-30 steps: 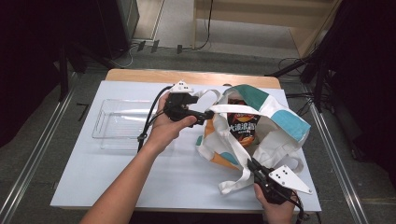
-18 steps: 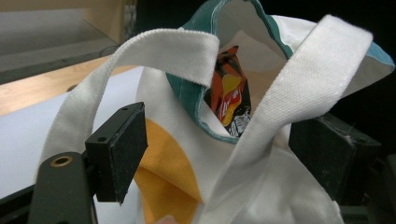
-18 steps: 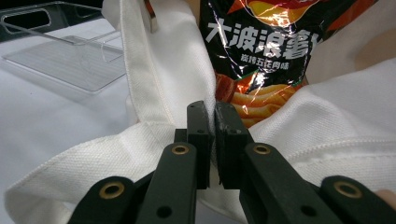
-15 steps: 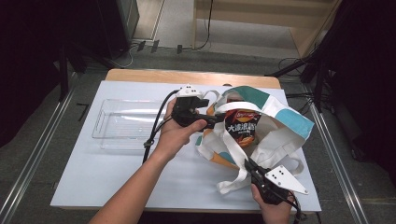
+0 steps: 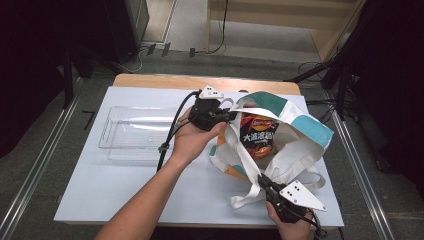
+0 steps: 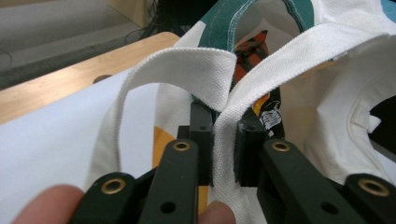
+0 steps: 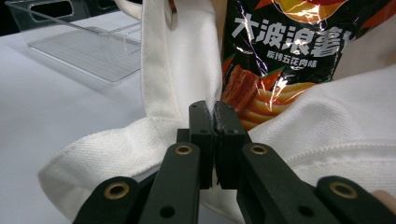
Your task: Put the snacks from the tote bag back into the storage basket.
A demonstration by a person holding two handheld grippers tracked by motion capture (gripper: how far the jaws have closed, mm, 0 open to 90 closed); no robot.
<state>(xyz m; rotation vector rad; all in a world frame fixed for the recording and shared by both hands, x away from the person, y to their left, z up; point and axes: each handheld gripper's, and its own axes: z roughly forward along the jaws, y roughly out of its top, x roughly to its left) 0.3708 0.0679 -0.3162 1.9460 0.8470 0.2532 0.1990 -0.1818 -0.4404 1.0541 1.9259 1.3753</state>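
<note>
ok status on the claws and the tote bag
Left claw just closed on a bag strap. Right claw shut on tote bag rim. Chip bag inside. Nothing in the way.

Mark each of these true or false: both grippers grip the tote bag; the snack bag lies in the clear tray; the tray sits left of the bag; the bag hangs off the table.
1. Both the left gripper and the right gripper are clamped on the tote bag. True.
2. The snack bag lies in the clear tray. False: it sits inside the tote bag.
3. In the high view, the tray lies left of the bag. True.
4. The bag hangs off the table. False: it rests on it.
</note>
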